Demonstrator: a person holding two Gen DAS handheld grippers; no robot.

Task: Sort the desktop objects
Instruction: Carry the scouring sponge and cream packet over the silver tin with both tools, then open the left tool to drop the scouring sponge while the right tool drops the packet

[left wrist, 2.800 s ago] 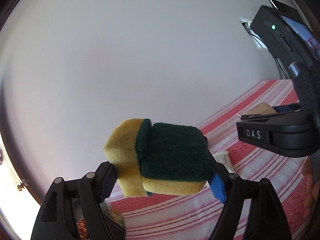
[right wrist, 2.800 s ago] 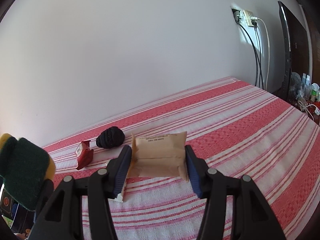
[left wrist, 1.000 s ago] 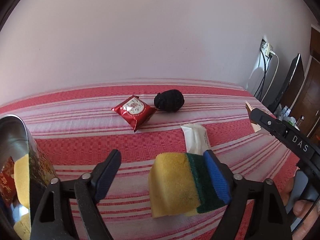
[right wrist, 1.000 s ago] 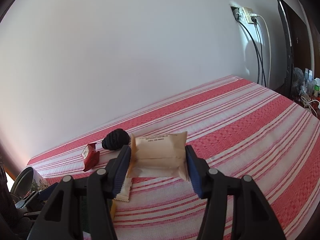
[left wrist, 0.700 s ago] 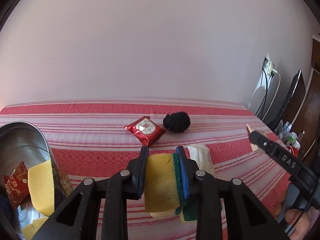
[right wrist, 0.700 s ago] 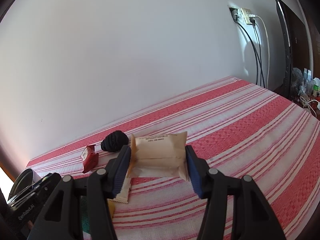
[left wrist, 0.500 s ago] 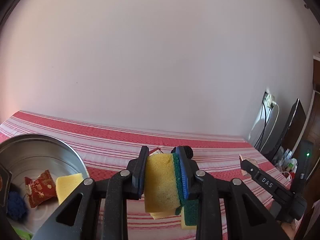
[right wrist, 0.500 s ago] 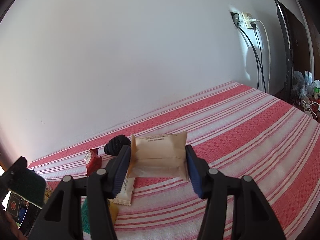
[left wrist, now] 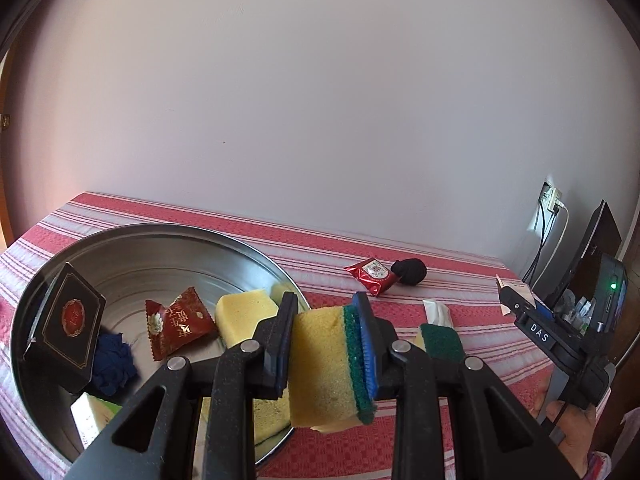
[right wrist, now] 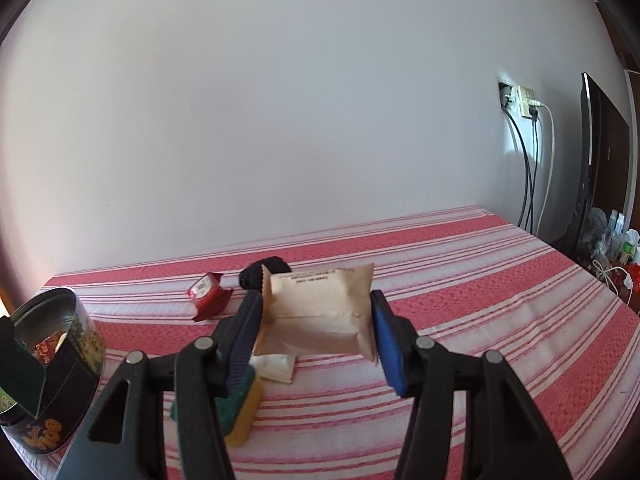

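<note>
My left gripper point(left wrist: 326, 346) is shut on a yellow sponge with a green scouring side point(left wrist: 326, 364) and holds it above the right rim of a round metal tin point(left wrist: 132, 236). The tin holds a black box point(left wrist: 66, 330), a red snack packet point(left wrist: 178, 322), a yellow sponge point(left wrist: 244, 314) and a blue cloth point(left wrist: 112, 364). My right gripper point(right wrist: 318, 334) is shut on a beige packet point(right wrist: 320, 312), above the striped red cloth point(right wrist: 480, 288). The tin also shows in the right wrist view point(right wrist: 52, 380).
On the cloth lie a red packet point(left wrist: 370, 274), a black ball-like object point(left wrist: 410, 272), a white packet point(left wrist: 438, 312) and a second green-topped sponge point(left wrist: 440, 342). The right gripper's body point(left wrist: 560, 332) is at the right. A monitor point(right wrist: 592, 168) and cables point(right wrist: 532, 168) stand at the far right.
My left gripper closed on the sponge, lifted it and swung left over the tin. The right gripper kept hold of the beige packet and barely moved.
</note>
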